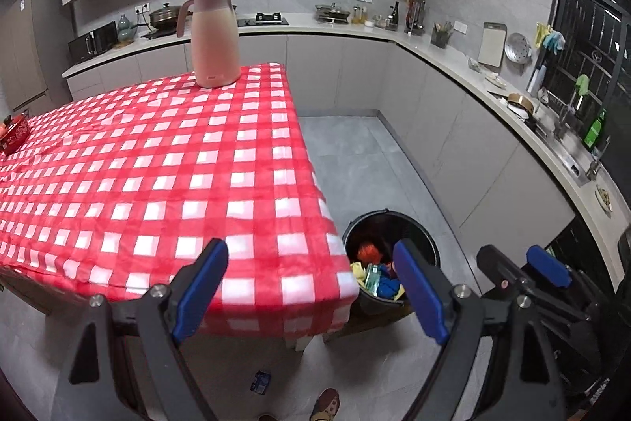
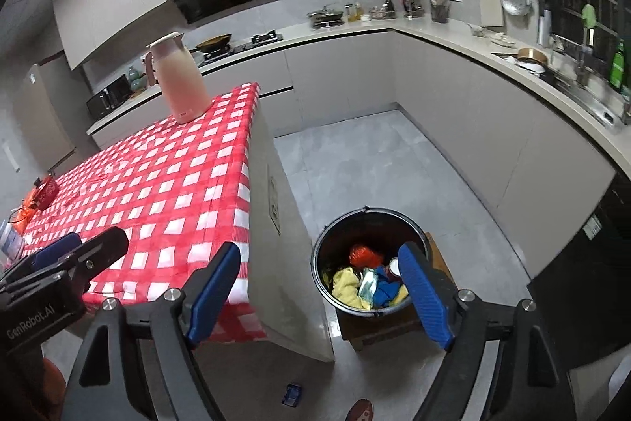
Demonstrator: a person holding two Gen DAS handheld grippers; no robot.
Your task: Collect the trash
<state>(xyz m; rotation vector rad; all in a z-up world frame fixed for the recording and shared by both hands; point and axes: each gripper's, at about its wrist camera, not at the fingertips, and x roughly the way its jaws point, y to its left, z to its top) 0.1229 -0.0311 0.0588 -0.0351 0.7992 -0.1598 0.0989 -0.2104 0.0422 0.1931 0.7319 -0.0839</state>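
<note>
A black trash bin (image 1: 378,212) stands on the floor beside the table's near right corner. It holds several pieces of trash: an orange wad (image 2: 364,255), a yellow cloth (image 2: 347,285) and blue scraps. A small blue packet (image 1: 260,381) (image 2: 292,394) lies on the floor tiles below the table's edge. My left gripper (image 1: 311,287) hangs open over the table corner with nothing between its fingers. My right gripper (image 2: 319,289) is open and empty too, above and just left of the bin (image 2: 366,212). Each gripper shows in the other's view: the right gripper (image 1: 520,265) and the left gripper (image 2: 79,249).
The table (image 1: 157,164) wears a red and white checked cloth, with a pink jug (image 1: 215,38) at its far end and a red item (image 1: 14,135) at its left edge. The bin rests on a low wooden stool (image 2: 394,330). A person's shoe (image 1: 325,405) shows below. Kitchen counters line the back and right.
</note>
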